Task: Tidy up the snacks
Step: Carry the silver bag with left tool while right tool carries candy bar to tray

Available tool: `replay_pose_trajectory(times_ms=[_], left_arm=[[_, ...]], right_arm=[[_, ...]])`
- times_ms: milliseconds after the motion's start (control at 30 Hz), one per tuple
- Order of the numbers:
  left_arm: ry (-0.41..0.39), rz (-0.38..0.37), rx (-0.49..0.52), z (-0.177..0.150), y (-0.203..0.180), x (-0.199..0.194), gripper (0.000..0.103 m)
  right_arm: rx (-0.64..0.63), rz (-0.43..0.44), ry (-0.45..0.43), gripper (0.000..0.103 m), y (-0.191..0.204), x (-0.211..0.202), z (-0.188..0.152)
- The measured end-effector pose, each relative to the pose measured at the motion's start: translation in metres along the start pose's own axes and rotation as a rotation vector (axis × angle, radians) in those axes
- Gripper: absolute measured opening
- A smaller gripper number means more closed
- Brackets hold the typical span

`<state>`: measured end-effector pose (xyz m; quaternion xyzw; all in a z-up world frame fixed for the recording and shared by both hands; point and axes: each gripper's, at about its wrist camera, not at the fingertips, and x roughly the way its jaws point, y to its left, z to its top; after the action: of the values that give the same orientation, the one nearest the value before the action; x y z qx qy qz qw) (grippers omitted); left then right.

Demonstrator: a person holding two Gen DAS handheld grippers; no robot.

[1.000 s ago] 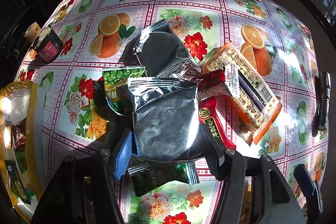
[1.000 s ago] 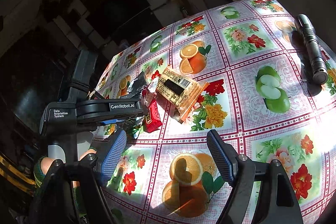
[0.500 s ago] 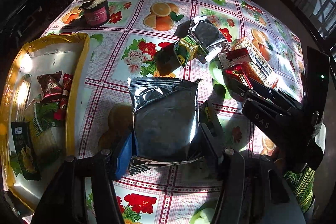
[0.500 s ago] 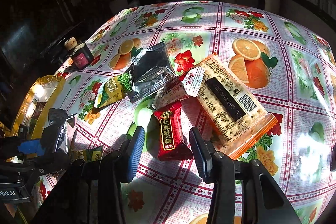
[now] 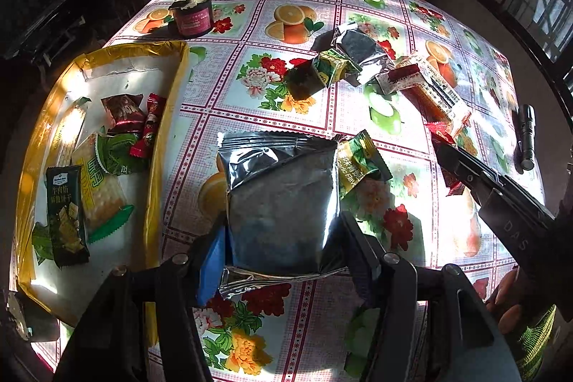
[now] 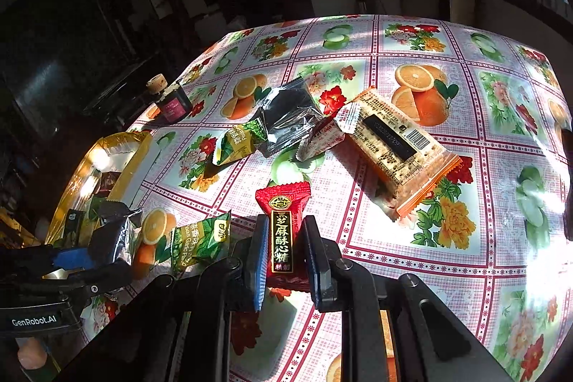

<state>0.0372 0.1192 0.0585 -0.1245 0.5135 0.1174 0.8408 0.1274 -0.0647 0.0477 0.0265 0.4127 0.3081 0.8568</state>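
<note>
My left gripper [image 5: 283, 238] is shut on a large silver foil snack bag [image 5: 281, 199] and holds it above the table, just right of the yellow tray [image 5: 166, 117]. The tray holds several snack packets. My right gripper [image 6: 284, 246] is shut on a red candy packet [image 6: 283, 231] with gold Chinese text, lifted off the cloth. A green pea packet [image 6: 198, 244] lies beside it. Farther back lie another silver bag [image 6: 290, 117], a second green packet [image 6: 238, 144], a small white-red packet [image 6: 322, 138] and an orange cracker pack [image 6: 397, 145].
The round table has a fruit-and-flower oilcloth [image 5: 308, 13]. A dark jar with a cork lid [image 5: 189, 11] stands at the back left. A black flashlight [image 5: 526, 136] lies at the right edge. The tray sits at the table's left edge.
My left gripper has carried the silver bag left toward the yellow tray. My right gripper has closed on the red candy packet and lifted it from the pile.
</note>
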Motion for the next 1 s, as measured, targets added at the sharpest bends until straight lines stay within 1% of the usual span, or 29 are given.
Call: replay_pose_trajectory(times_ms=[200,267,333,433,700,1000], left_arm=[[-0.048,0.064,0.009,-0.017,0.0,-0.02,0.059],[-0.064,0.082,0.016,-0.022,0.0,-0.026,0.059],[-0.081,0.098,0.02,-0.027,0.001,-0.033,0.059],[-0.098,0.109,0.017,-0.035,0.006,-0.041,0.059],[-0.114,0.132,0.004,-0.049,0.019,-0.05,0.059],[-0.113,0.14,0.003,-0.059,0.027,-0.053,0.059]], right_arm=[[0.074,0.09,-0.067,0.02,0.013,-0.044,-0.03],[0.097,0.123,-0.077,0.02,0.017,-0.05,-0.037],[0.109,0.138,-0.087,0.02,0.021,-0.056,-0.044],[0.122,0.177,-0.081,0.02,0.028,-0.058,-0.052],[0.092,0.191,-0.071,0.02,0.051,-0.063,-0.065],[0.052,0.201,-0.068,0.02,0.072,-0.068,-0.069]])
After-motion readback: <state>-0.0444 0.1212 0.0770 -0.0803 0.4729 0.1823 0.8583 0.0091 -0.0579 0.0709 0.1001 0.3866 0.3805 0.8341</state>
